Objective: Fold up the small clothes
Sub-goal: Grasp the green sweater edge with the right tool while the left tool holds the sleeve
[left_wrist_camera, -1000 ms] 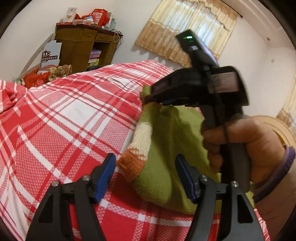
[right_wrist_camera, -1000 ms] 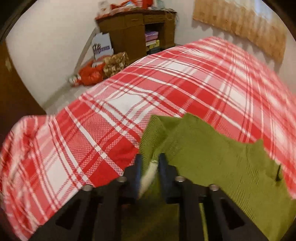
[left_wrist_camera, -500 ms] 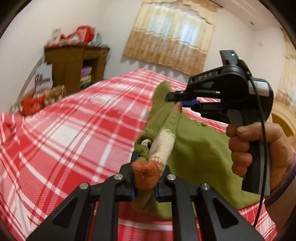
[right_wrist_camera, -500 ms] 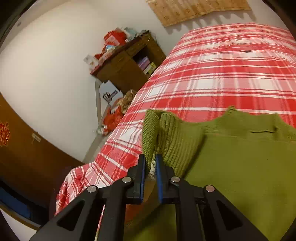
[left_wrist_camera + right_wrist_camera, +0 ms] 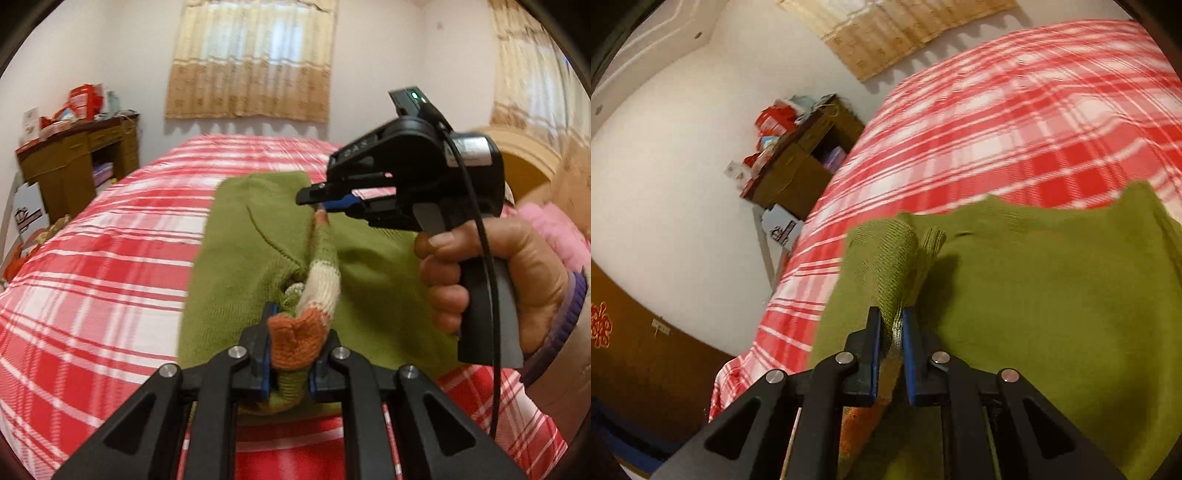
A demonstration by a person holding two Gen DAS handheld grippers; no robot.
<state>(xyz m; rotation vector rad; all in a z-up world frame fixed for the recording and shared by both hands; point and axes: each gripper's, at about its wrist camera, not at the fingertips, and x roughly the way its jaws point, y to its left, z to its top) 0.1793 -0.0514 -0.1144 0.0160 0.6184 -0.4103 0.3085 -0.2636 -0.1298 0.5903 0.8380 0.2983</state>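
Knitwear fills the middle of both views: a small green sweater [image 5: 255, 254] lies on the bed [image 5: 110, 236], spread over the red-and-white plaid cover. Relative to the sweater, the left gripper [image 5: 290, 356] sits at its near edge, its jaws clenched on the orange cuff [image 5: 295, 338] of a striped sleeve [image 5: 321, 280]. That sleeve, banded cream, green and orange, runs across the sweater's body toward the right gripper [image 5: 325, 201]. The right gripper hangs just above the sweater's far-right part, carried by the person's right hand [image 5: 491, 280]; the sleeve's far end appears to meet its blue-padded tips.

From the right wrist camera, the right gripper [image 5: 891, 332] has its jaws clamped on a raised fold of the sweater [image 5: 1034, 295], a ribbed green ridge that stands up between the pads while the rest of the garment lies flat beyond it. This view is motion-blurred, and the sleeve cannot be made out in it.

Beyond the sweater, at the bed's far-left side, stands a wooden cabinet [image 5: 77, 162] cluttered with red packages on top. Behind the sweater, past the bed's end, beige curtains [image 5: 251, 59] hang on the wall.
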